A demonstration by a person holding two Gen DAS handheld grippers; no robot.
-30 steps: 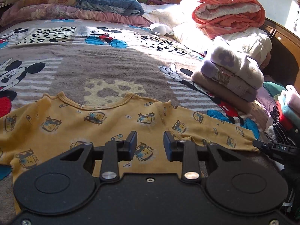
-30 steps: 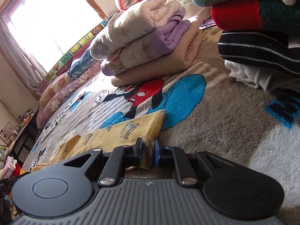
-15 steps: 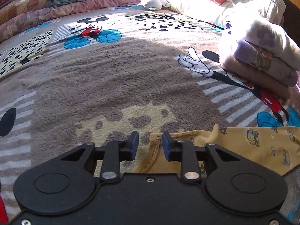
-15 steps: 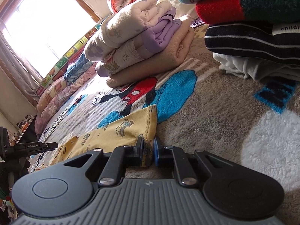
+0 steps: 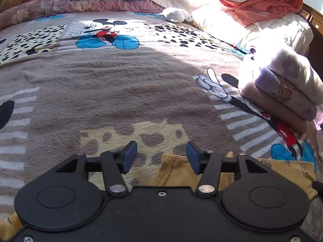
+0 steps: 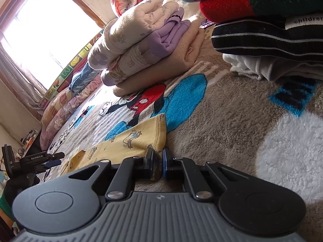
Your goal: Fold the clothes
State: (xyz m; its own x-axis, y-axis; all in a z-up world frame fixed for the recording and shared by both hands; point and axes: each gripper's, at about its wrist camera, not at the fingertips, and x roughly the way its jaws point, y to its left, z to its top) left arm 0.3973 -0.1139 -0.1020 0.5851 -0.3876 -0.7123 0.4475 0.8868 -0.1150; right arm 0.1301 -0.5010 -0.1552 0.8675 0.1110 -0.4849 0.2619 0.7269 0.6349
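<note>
Pinching the sleeve cuff of the yellow shirt [image 6: 139, 139], the right gripper [image 6: 157, 162] sits low on the cartoon blanket [image 6: 232, 125] (fingers nearly together); the left gripper [image 5: 161, 155] hovers spread wide over its collar. Beyond lies a folded stack [image 6: 145, 46].

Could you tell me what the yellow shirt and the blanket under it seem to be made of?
Yellow shirt: likely thin cotton knit, matte, with a stitched ribbed neckline and soft creases. Blanket: probably plush synthetic fleece, given its fuzzy raised pile and printed cartoon pattern.
</note>
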